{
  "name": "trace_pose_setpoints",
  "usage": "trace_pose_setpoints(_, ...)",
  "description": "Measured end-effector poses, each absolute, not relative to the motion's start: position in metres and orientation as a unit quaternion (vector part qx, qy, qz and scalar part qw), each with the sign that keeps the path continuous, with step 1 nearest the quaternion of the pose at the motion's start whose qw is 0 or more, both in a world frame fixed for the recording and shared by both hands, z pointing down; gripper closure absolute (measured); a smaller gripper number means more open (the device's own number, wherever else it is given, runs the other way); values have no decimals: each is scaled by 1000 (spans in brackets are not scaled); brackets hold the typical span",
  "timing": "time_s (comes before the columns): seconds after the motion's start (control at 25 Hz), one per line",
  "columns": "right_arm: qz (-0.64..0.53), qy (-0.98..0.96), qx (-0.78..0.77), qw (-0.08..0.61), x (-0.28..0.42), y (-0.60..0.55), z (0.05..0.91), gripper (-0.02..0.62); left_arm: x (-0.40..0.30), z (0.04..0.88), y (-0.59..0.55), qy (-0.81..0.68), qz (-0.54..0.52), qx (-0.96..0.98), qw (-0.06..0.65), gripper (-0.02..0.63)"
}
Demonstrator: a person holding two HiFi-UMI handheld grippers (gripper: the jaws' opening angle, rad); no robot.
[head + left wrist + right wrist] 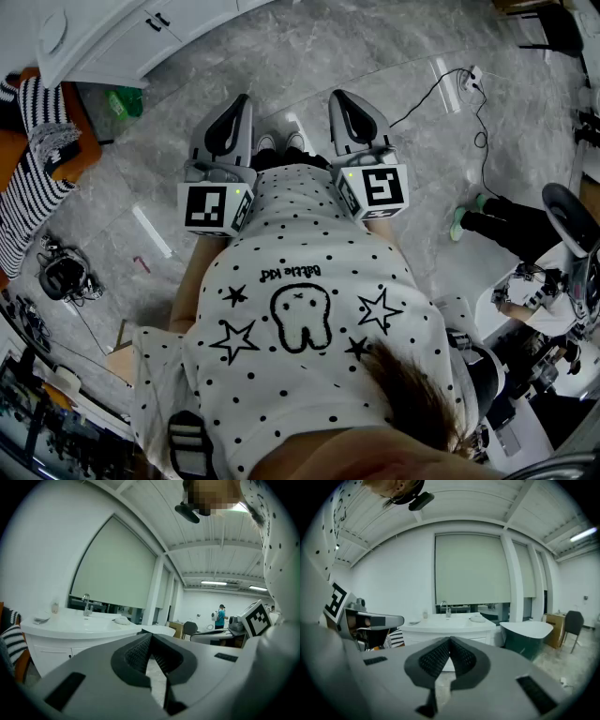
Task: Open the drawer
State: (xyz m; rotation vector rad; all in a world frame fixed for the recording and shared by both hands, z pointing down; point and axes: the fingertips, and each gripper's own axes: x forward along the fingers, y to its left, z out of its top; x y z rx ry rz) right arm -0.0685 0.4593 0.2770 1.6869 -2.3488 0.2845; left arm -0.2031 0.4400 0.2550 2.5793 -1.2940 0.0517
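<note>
The white vanity cabinet (141, 42) stands at the top left of the head view, its drawer fronts carrying small dark handles (157, 20). It is several steps away across the grey floor. In the left gripper view the vanity (79, 625) with sink and tap sits at the left. In the right gripper view the vanity (450, 623) is straight ahead. My left gripper (246, 99) and right gripper (334, 94) are held side by side in front of the person's body. Both are shut and hold nothing, their tips meeting (151, 635) (450, 639).
A dark green bathtub (529, 634) stands right of the vanity. A striped cloth on an orange seat (28, 178) is at the left. Cables (459, 89) run over the floor at the upper right. A seated person's legs (497, 220) are at the right, with equipment on the floor (61, 277).
</note>
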Motion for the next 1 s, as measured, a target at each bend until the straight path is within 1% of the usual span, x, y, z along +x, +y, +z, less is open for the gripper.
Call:
trace_pose_setpoints(0.76, 96, -810, 567, 117, -56, 459, 275, 581, -188, 250, 442, -445, 19, 887, 120, 601)
trace_pose_setpoints(1.0, 99, -818, 557, 99, -47, 466, 274, 581, -175, 249, 448, -445, 22, 887, 119, 601)
